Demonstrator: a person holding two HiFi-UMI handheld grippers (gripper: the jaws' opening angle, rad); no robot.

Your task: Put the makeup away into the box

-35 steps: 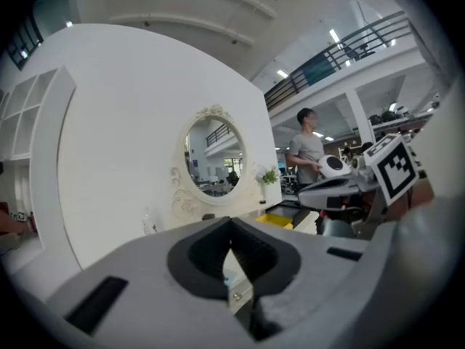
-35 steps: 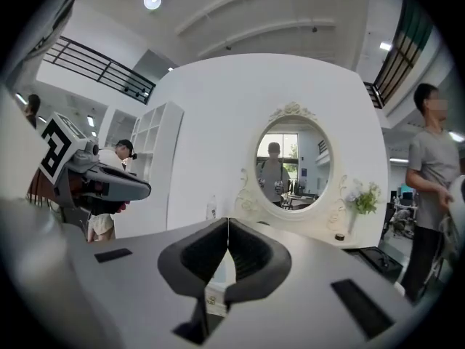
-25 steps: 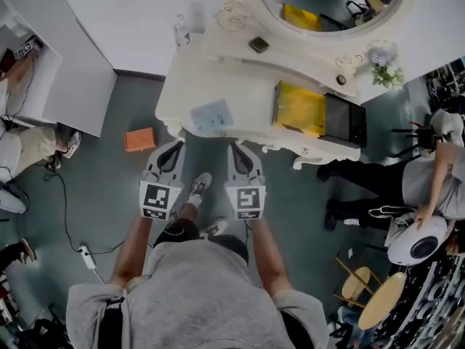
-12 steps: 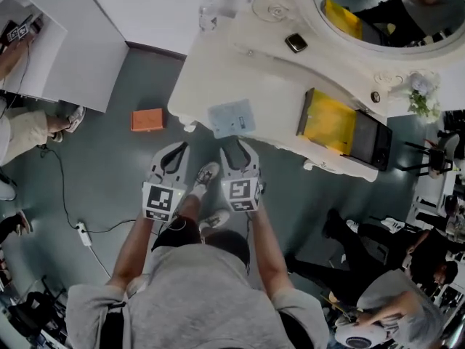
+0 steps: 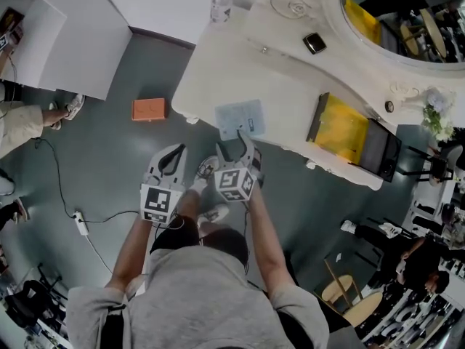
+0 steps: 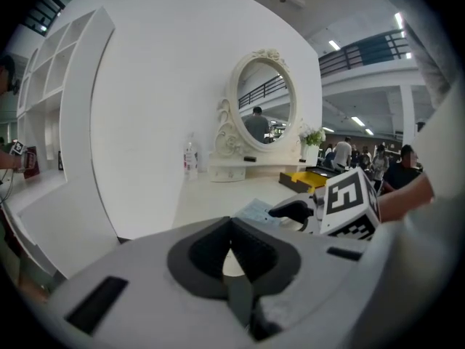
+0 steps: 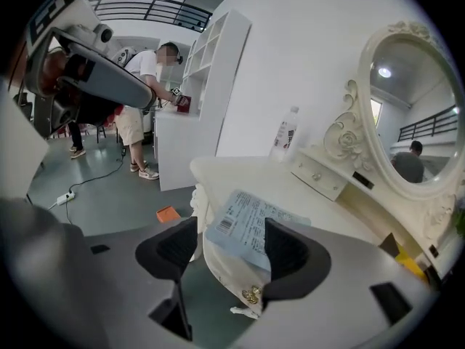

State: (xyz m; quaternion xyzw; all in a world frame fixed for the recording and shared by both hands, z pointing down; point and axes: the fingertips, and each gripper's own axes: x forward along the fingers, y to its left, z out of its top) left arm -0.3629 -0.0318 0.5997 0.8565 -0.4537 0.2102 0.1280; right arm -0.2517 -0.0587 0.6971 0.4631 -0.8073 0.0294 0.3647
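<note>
A light blue flat packet [image 5: 241,118] [image 7: 251,220] lies at the front edge of the white dressing table [image 5: 218,71]. The yellow-and-black box [image 5: 354,135] stands open on the table's right end. My right gripper [image 5: 236,143] [image 7: 231,231] hangs just in front of the table edge, pointing at the packet. Its jaws are opening, with the packet ahead of them and untouched. My left gripper [image 5: 173,155] [image 6: 231,225] is shut and empty over the floor, left of the right one. A small dark compact [image 5: 314,43] lies by the oval mirror [image 5: 407,13].
A clear bottle [image 5: 220,6] stands at the table's back left corner. On the floor lie an orange block [image 5: 148,109] and a cable with a power strip [image 5: 78,224]. A white shelf unit [image 5: 58,42] stands left. People stand at the left and lower right.
Both grippers have come down and forward toward the table's front edge. The right gripper rolled and its jaws went from shut to wide open. The left stayed shut.
</note>
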